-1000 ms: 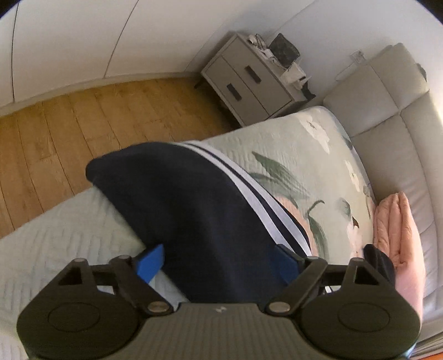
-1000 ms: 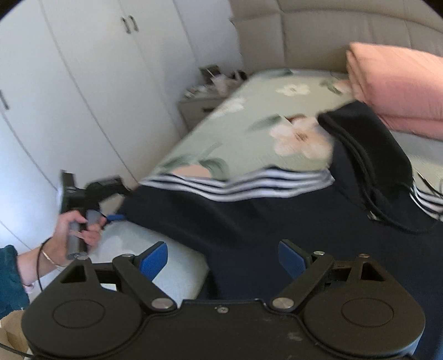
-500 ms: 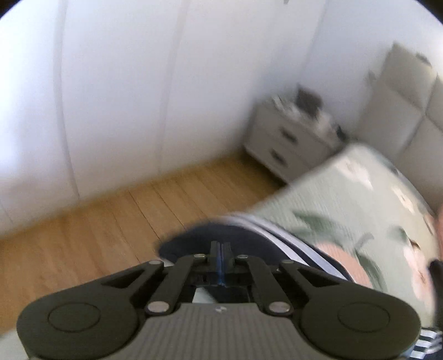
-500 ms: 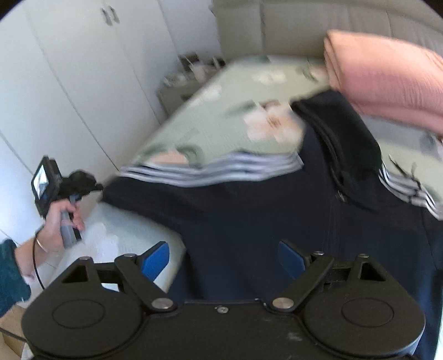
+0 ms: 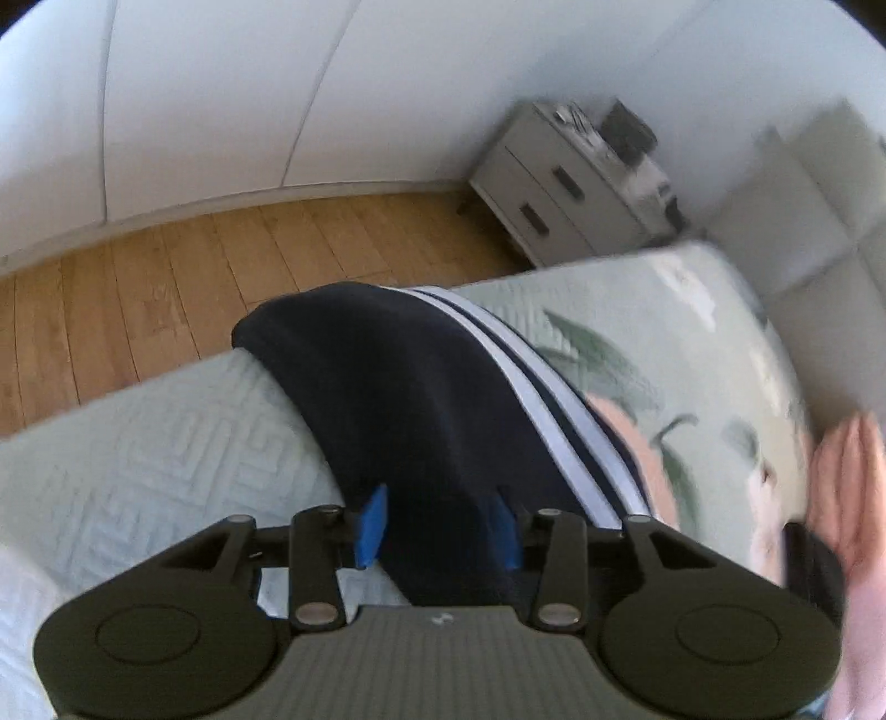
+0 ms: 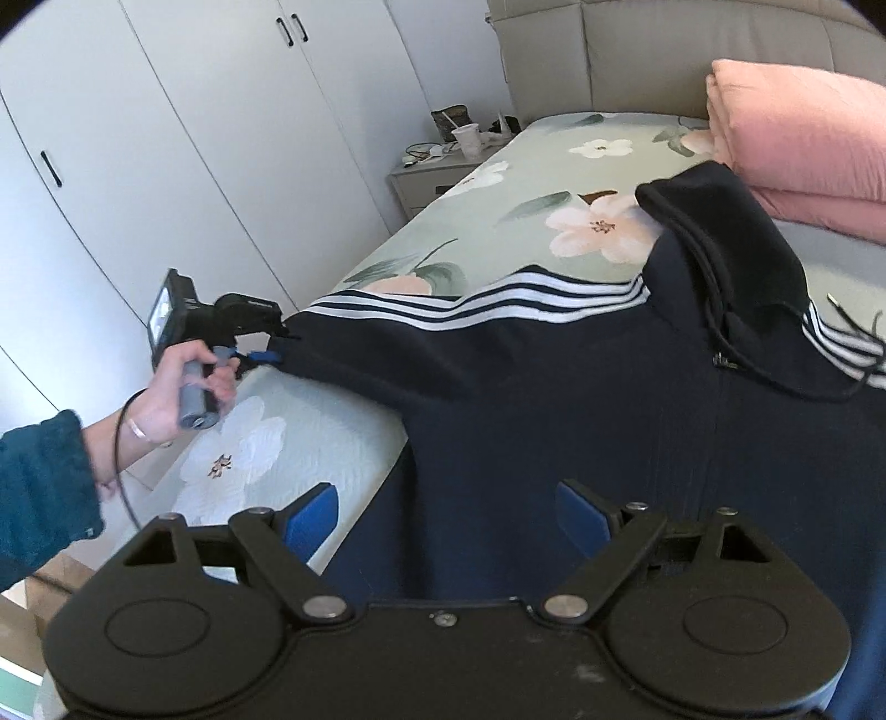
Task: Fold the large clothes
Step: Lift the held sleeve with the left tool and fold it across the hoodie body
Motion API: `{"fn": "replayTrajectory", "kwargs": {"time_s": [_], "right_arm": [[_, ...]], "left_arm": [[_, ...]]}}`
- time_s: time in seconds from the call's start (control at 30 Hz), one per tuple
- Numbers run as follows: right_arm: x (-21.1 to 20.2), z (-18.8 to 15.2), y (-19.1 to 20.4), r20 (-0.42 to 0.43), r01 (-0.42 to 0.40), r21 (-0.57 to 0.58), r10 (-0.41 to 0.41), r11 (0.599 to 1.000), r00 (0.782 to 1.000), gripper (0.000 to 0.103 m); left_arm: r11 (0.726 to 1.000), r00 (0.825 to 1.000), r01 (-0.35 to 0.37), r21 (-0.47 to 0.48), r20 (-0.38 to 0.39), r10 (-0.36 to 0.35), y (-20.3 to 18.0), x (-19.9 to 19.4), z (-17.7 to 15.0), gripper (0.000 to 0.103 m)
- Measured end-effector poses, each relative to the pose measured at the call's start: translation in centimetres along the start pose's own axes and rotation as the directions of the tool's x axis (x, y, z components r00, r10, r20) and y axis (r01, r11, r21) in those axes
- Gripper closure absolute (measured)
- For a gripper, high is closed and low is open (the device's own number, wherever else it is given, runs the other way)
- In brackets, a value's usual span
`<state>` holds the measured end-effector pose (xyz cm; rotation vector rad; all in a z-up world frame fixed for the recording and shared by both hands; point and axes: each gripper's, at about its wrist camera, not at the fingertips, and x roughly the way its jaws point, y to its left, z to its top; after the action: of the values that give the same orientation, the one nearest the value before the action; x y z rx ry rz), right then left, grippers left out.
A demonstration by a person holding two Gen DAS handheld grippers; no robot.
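A navy hoodie (image 6: pixel 581 387) with white stripes lies spread face up on the floral bed (image 6: pixel 531 188), its hood (image 6: pixel 725 238) flopped over the chest. One sleeve (image 5: pixel 421 399) stretches to the bed's edge. My left gripper (image 5: pixel 440 529) hovers over that sleeve near the cuff, its jaws opening, with sleeve fabric between the blue pads but not pinched. In the right wrist view a hand holds the left gripper (image 6: pixel 260 354) at the sleeve's end. My right gripper (image 6: pixel 446 520) stands open over the hoodie's side below the armpit, gripping nothing.
A pink folded blanket (image 6: pixel 797 138) lies by the padded headboard (image 6: pixel 664 50). A nightstand (image 5: pixel 559 194) with clutter stands beside the bed, white wardrobe doors (image 6: pixel 166 144) line the wall, and wooden floor (image 5: pixel 138 310) runs along the bed's edge.
The left gripper went from wide open to shut with its view tipped up, and now stands half open over the sleeve again. The right gripper slid sideways over the hoodie's body.
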<state>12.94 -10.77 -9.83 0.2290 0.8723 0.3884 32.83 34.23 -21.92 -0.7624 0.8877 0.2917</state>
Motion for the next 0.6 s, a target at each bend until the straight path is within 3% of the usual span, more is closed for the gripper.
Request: {"fn": "replayTrajectory", "kwargs": {"time_s": [0.13,0.23,0.33,0.43,0.53,0.6], "right_arm": [[0.2,-0.8,-0.4,0.01,-0.05,0.102,0.049,0.994,0.999,0.001],[1.1,-1.1,-0.5,0.018,-0.105,0.19,0.104,0.976,0.994,0.001],[2.4,-0.7,0.0,0.009,-0.132,0.191,0.133,0.973,0.991,0.001],[3.0,-0.2,0.6,0.008,-0.105,0.141,0.105,0.984,0.994,0.001],[3.1,-0.4,0.3,0.017,-0.123,0.157,0.122,0.98,0.992,0.001],[2.9,-0.6,-0.1,0.019,-0.129,0.176,0.127,0.976,0.992,0.001]], "left_arm": [[1.0,0.999,-0.015,0.017,-0.038,0.016,-0.2,-0.2,0.1,0.053],[0.999,0.997,-0.045,-0.029,-0.071,0.043,0.8,-0.9,-0.3,0.044],[0.996,0.999,-0.026,-0.081,-0.04,0.022,2.1,-0.7,-0.5,0.045],[0.993,0.999,-0.03,-0.113,0.031,0.034,2.0,0.1,-0.1,0.042],[0.998,0.997,-0.015,-0.057,0.075,0.019,0.8,1.3,0.4,0.026],[0.999,0.993,-0.04,-0.007,0.11,0.041,-0.1,2.0,0.5,0.026]]}}
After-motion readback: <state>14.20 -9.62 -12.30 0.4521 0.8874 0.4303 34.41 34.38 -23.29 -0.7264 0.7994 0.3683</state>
